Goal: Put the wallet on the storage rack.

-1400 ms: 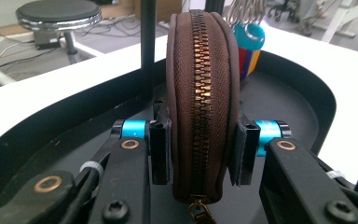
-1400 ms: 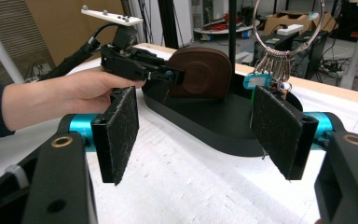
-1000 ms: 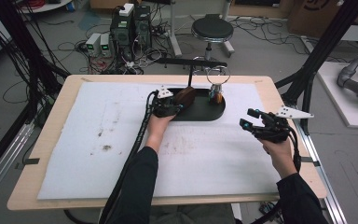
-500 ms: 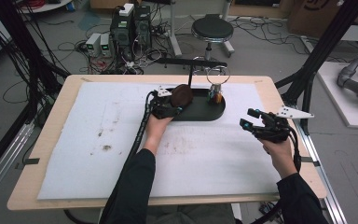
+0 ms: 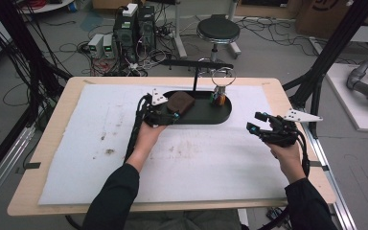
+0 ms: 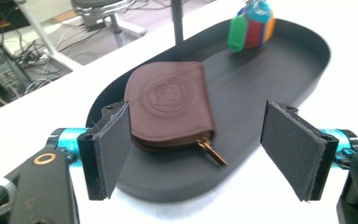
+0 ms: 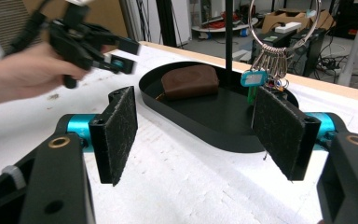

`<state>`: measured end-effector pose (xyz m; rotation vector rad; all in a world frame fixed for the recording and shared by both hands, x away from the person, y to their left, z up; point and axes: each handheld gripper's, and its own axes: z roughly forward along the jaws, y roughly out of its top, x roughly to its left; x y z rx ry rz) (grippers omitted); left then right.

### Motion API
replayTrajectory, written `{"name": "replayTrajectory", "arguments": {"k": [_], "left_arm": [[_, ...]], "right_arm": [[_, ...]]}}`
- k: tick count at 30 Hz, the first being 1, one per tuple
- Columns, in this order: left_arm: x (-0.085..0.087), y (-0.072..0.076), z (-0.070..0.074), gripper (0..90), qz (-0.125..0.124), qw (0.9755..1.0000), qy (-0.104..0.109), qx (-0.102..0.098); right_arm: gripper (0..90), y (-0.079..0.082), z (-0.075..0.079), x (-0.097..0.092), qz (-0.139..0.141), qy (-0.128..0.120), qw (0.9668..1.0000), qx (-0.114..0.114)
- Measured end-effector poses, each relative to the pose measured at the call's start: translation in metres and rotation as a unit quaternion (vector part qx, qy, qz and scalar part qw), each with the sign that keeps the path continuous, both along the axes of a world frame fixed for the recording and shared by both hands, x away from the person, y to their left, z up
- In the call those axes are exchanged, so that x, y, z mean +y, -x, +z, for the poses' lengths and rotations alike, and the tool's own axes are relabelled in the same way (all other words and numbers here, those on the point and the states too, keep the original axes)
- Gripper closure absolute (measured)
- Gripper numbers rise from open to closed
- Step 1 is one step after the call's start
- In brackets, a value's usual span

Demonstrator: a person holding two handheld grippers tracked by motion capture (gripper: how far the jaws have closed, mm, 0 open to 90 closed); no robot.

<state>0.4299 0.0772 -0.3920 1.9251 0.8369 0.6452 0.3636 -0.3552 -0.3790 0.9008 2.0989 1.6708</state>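
Smooth brown leather pouch [image 6: 171,107] lies in a matt black plastic tray [image 6: 279,79].

One brown zip pouch [image 6: 170,108], one black oval tray [image 6: 279,79], one key ring [image 7: 282,21] — several coloured tags [image 6: 251,29].

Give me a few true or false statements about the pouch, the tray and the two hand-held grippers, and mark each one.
1. The brown pouch lies in the black tray. True.
2. The left hand-held gripper is clamped on the pouch. False: its jaws have just been opening and stand apart, off the pouch.
3. The key ring hangs over the tray's far end. True.
4. The right hand-held gripper holds the key ring. False: its jaws are open and empty.
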Motion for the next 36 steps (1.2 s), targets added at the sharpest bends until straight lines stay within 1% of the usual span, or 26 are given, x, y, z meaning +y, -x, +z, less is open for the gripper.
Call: {"name": "replayTrajectory", "arguments": {"k": [1, 2, 4, 5, 6, 8, 9, 13, 16, 19, 20, 23, 25, 27, 29, 32, 34, 36], "left_arm": [[0.005, 0.008, 0.004, 24.8, -0.008, 0.9999, 0.008, -0.005], [0.008, 0.012, 0.006, 24.7, -0.012, 0.9998, 0.011, -0.007], [0.018, 0.027, 0.010, 24.6, -0.018, 0.9993, 0.024, -0.022], [0.022, 0.033, 0.011, 24.4, -0.020, 0.9991, 0.028, -0.027], [0.029, 0.041, 0.012, 24.4, -0.020, 0.9986, 0.035, -0.034], [0.041, 0.052, 0.011, 24.4, -0.020, 0.9983, 0.038, -0.039], [0.045, 0.056, 0.010, 24.4, -0.019, 0.9981, 0.046, -0.036], [0.073, 0.074, 0.005, 24.4, -0.019, 0.9977, 0.062, -0.021], [0.093, 0.087, 0.003, 24.4, -0.024, 0.9965, 0.078, -0.016], [0.109, 0.098, 0.002, 23.2, -0.021, 0.9958, 0.087, -0.017], [0.115, 0.101, 0.002, 23.1, -0.023, 0.9956, 0.089, -0.017], [0.127, 0.110, 0.000, 23.1, -0.029, 0.9948, 0.095, -0.021], [0.133, 0.112, -0.002, 23.1, -0.028, 0.9943, 0.102, -0.014], [0.137, 0.114, -0.005, 23.1, -0.031, 0.9944, 0.100, -0.010], [0.141, 0.114, -0.007, 23.1, -0.033, 0.9942, 0.102, -0.011], [0.144, 0.116, -0.007, 23.1, -0.036, 0.9941, 0.101, -0.016], [0.145, 0.117, -0.006, 23.1, -0.039, 0.9938, 0.102, -0.023], [0.146, 0.117, -0.007, 23.1, -0.041, 0.9937, 0.099, -0.031]], "right_arm": [[31.2, 0.000, 0.000, 0.000, -0.001, 0.001, 1.0000, 0.000], [31.1, 0.000, -0.001, 0.001, -0.001, 0.004, 1.0000, 0.002], [30.9, 0.000, -0.001, 0.002, 0.000, 0.008, 1.0000, 0.002], [30.6, 0.000, -0.001, 0.003, 0.000, 0.012, 0.9999, 0.003], [30.5, 0.000, -0.002, 0.003, 0.000, 0.015, 0.9999, 0.004], [30.2, 0.000, -0.002, 0.005, 0.000, 0.025, 0.9997, 0.000], [30.1, 0.001, -0.002, 0.007, 0.000, 0.030, 0.9995, 0.003], [29.6, 0.005, -0.003, 0.012, 0.000, 0.058, 0.9983, -0.002], [28.6, 0.011, -0.003, 0.014, -0.010, 0.076, 0.9970, -0.008], [28.2, 0.015, -0.004, 0.013, -0.021, 0.086, 0.9961, -0.010], [27.6, 0.017, -0.005, 0.012, -0.026, 0.084, 0.9961, -0.008], [27.2, 0.020, -0.008, 0.010, -0.037, 0.078, 0.9962, -0.012], [26.8, 0.022, -0.012, 0.009, -0.040, 0.081, 0.9959, -0.008], [26.8, 0.022, -0.015, 0.009, -0.039, 0.086, 0.9955, -0.007], [26.7, 0.024, -0.018, 0.007, -0.040, 0.087, 0.9954, -0.005], [26.4, 0.024, -0.019, 0.004, -0.044, 0.086, 0.9953, -0.003], [26.1, 0.023, -0.020, 0.003, -0.047, 0.081, 0.9956, 0.000], [25.9, 0.022, -0.021, 0.003, -0.049, 0.082, 0.9954, 0.001]]}}
